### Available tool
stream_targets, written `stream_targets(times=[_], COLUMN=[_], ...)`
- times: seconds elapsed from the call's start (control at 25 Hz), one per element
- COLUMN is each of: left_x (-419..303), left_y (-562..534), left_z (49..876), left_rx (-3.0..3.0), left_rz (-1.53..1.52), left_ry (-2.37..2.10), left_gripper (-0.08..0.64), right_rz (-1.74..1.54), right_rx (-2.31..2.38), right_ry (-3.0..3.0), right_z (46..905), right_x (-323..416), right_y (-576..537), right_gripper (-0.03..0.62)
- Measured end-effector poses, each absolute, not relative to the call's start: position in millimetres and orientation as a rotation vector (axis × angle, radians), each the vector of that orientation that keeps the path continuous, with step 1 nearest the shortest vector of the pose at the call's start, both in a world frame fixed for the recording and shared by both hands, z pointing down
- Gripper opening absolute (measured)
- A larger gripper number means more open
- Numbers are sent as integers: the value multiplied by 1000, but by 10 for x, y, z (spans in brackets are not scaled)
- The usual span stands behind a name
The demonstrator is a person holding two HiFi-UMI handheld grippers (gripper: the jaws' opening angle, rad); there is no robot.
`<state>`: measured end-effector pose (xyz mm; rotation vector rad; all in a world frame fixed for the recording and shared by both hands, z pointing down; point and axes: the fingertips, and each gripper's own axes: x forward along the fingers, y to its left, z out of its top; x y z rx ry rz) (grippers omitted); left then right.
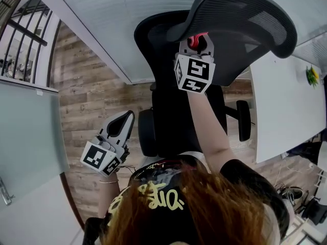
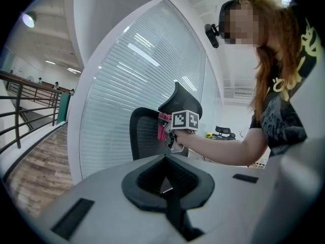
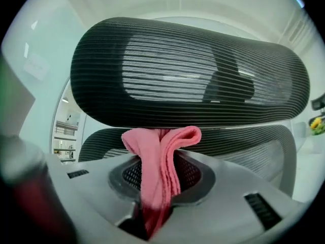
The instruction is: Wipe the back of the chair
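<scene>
Nearest the person, the left gripper (image 1: 122, 122) hangs low beside the seat, jaws closed on nothing and well apart from the chair. Further out, the right gripper (image 3: 160, 187) pinches a bunched pink cloth (image 3: 161, 159) and holds it up to the mesh chair back (image 3: 244, 141), just under the headrest (image 3: 188, 70). With nothing steadying the chair, a firm stroke could probably swivel or roll it away, and the mesh may drag the narrow fold out of the jaws.
</scene>
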<state>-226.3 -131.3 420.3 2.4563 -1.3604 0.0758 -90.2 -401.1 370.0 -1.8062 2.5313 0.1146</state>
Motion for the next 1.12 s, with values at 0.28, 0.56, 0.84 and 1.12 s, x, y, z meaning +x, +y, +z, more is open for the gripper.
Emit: stream_targets(times=[0.28,0.56,0.84,1.12], left_x=[-2439,-2528,-2639,-2507], left_y=[-1259,-1211,-1150,-1133], left_z=[4195,4171,4151,4151], left_rx=[2438,2432,2417,2417], left_rz=[58,56,61,77], left_ry=[-1387,-1407,-1437,-1421], left_gripper=[-8,-8,-8,-8], right_rz=[117,175,194,264], right_rx=[-1697,-1533,-1418,-1233], right_ry=[2607,2734,2815,2881], right_z=[3681,3697,3728,3718], right_x=[-1369,-1905,-2254,-2315], right_y=[-3870,-3650,-3487,-3169], right_gripper=[84,84,84,84])
